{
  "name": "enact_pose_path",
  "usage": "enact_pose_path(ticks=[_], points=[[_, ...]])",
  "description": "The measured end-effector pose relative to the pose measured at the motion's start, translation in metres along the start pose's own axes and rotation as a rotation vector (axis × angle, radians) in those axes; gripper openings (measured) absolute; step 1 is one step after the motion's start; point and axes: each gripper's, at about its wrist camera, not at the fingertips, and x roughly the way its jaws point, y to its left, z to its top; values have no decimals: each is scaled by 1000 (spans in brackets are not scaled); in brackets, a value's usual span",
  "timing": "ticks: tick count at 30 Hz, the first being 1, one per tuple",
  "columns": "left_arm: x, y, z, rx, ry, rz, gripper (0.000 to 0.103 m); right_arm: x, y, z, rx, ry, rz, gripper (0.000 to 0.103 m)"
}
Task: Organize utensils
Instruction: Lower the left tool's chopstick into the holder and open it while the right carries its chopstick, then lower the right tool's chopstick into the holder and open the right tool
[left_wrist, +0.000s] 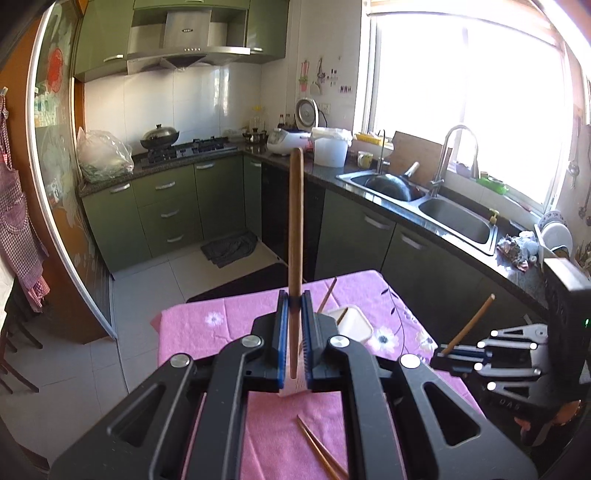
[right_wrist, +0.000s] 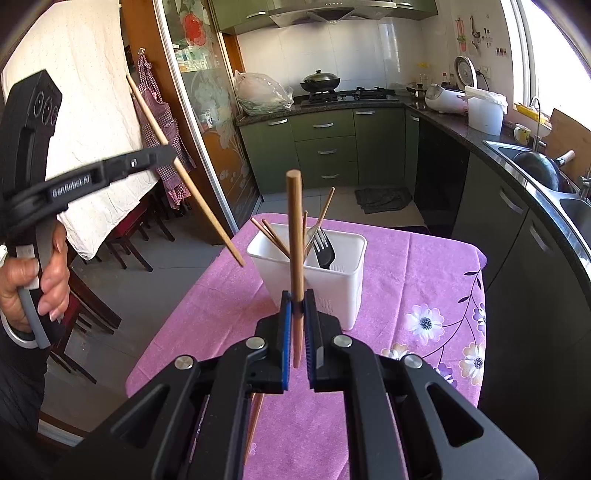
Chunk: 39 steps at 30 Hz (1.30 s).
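In our left black two-finger gripper (left_wrist: 294, 301) the jaws are clamped on a brown wooden chopstick (left_wrist: 295, 236), which stands upright above the counter covered in a pink flowered cloth (left_wrist: 207, 332). Our right black two-finger gripper (right_wrist: 299, 301) has its jaws clamped on a second brown wooden chopstick (right_wrist: 294, 236), also upright. Two more loose wooden chopsticks (left_wrist: 319, 452) lie on the cloth close beneath the left gripper. Just beyond the right gripper stands the white rectangular plastic utensil holder (right_wrist: 332, 288), on the cloth. In it several chopsticks lean to the left side, and a silver metal fork (right_wrist: 320, 236) and a black plastic spoon-shaped utensil (right_wrist: 327, 254) sit toward the right. Farther off we see the green kitchen cabinets (right_wrist: 325, 147) and the steel double sink (left_wrist: 454, 218) along the window wall.
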Motion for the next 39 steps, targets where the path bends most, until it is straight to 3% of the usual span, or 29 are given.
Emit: enact_pose_path(ticks=[4,7,16,24,28,32,39], points=[[14,-4,16,7,-33,27,7,2,-3,-4,3,10,3,7],[34,-5,17,-5,-9,28,7,0,-4,-4,5,13,2,7],[101,2,-32,-25,239,8,8,-21,-10,15,19,-47,-12,7],[73,12,-44,-28,189,16,22,-42,-28,65,91,-166,-12,7],[56,14,-59,-19,201,15,26,-43,-37,93,129,-217,-28,7],[52,12,-85,-17,261,0,27,-18,-42,103,138,-178,-60,7],[62,4,-124,-11,369,-31,32,41,-43,81,122,-59,-92,7]])
